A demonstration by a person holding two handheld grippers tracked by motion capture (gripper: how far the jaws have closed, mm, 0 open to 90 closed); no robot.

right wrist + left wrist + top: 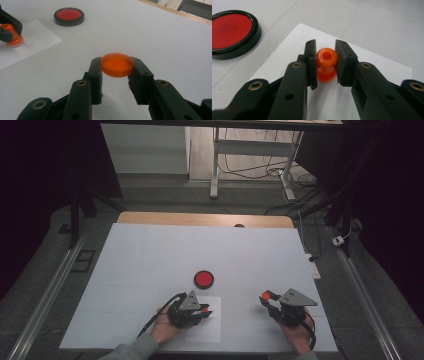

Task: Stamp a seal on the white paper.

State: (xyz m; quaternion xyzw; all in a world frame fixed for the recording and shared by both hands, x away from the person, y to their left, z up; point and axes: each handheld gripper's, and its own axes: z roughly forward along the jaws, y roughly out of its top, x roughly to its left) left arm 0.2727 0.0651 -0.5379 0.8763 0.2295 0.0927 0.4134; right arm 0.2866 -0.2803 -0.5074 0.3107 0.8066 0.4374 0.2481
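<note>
- Stamp (pixel 326 65) is pinched by its knob in the left gripper (pixel 325 62), base down on the paper sheet (pixel 372 75) near the tabletop's front edge, looks ready to press.
- Right gripper (pixel 117 65) clamps the orange cap (pixel 117 64), held off the table, probably just keeping it out of the way.
- Stamp's glossy orange, round hollow-topped knob, flared base. Red ink pad (pixel 203 279) sits mid-table.

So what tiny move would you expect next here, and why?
Probably the left tool presses the orange stamp straight down onto the white paper. Its jaws are shut on the stamp, which stands base-down on the sheet. The right tool holds the orange cap aside, apart from it, and the red ink pad lies open.
</note>
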